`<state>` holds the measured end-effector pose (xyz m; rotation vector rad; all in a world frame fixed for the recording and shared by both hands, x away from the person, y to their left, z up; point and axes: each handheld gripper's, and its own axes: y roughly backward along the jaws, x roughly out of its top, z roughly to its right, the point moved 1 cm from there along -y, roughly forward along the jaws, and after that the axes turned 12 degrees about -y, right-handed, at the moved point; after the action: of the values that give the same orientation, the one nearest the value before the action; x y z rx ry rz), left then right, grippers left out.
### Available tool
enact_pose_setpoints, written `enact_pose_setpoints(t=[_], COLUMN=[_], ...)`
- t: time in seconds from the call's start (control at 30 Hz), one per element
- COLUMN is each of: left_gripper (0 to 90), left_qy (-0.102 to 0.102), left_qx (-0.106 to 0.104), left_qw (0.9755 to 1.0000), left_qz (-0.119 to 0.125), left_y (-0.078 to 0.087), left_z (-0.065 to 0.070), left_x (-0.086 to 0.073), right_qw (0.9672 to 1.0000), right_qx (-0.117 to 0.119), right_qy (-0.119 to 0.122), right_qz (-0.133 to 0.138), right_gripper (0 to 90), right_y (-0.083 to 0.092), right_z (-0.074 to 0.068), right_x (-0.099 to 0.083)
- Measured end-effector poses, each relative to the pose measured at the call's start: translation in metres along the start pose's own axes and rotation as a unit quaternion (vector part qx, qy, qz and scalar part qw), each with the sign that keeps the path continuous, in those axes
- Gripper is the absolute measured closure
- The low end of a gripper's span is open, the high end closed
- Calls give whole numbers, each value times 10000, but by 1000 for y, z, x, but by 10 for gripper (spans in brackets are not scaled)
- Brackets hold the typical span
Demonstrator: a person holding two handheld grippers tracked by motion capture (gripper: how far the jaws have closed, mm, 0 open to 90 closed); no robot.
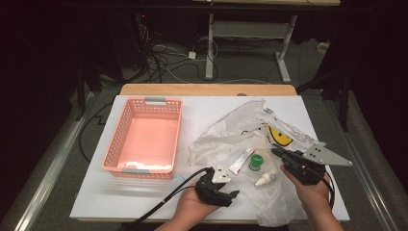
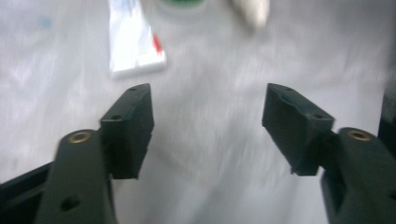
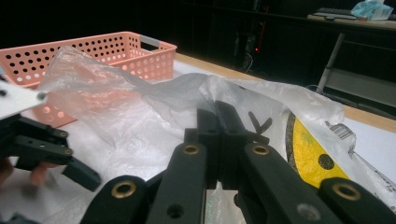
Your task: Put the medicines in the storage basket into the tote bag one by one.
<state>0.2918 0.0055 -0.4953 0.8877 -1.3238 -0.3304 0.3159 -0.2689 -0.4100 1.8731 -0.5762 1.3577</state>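
Observation:
A crumpled clear plastic bag (image 1: 226,130) with a yellow smiley print lies on the white table top (image 1: 144,199). On its near part lie a white tube (image 1: 241,161) with red print, a green-capped bottle (image 1: 256,162) and a small white dropper bottle (image 1: 266,179). My left gripper (image 1: 223,182) hovers just short of them, open, with nothing between its jaws (image 2: 208,116); the tube (image 2: 135,42) is ahead and to the left. My right gripper (image 1: 275,151) is shut (image 3: 223,112), and the bag's film (image 3: 140,107) gathers at its tips.
An empty pink perforated basket (image 1: 144,102) stands at the left of the table, its rim (image 3: 116,39) beyond the bag. Behind the table's wooden back edge (image 1: 207,89) are floor cables and a desk's legs (image 1: 210,48).

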Motion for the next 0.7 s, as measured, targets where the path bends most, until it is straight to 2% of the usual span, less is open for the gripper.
enact_pose_setpoints(t=[0.07, 0.17, 0.27, 0.33, 0.43, 0.53, 0.63, 0.7], left_gripper=[283, 197, 173, 184, 282, 411, 521, 692], left_qy=[-86, -32, -127, -178, -46, 71, -8, -77], left_qx=[6, -77, 160, 200, 214, 360, 449, 520], left_qw=[10000, 9999, 9996, 9995, 9996, 9993, 9990, 9986], left_qz=[-42, -75, -178, -186, -163, -106, -80, -59], left_y=[0, -4, -8, -10, -9, -8, -7, -7], left_z=[2, 3, 9, 11, 13, 13, 15, 17], left_x=[1, 3, 7, 7, 7, 6, 5, 5], right_qw=[10000, 10000, 9999, 9999, 9999, 9999, 9999, 9999], right_qx=[-19, -22, -32, -39, -46, -39, -43, -54], right_qy=[-3, -6, -4, 23, 19, 46, 35, 23], right_qz=[-30, -76, -115, -143, -152, -137, -120, -94], right_gripper=[900, 900, 900, 900, 900, 900, 900, 900], right_y=[-2, -5, -6, -6, -5, -2, 1, 3], right_z=[0, -2, -4, -4, -5, -7, -8, -7], right_x=[-1, -2, -4, -5, -6, -6, -6, -6])
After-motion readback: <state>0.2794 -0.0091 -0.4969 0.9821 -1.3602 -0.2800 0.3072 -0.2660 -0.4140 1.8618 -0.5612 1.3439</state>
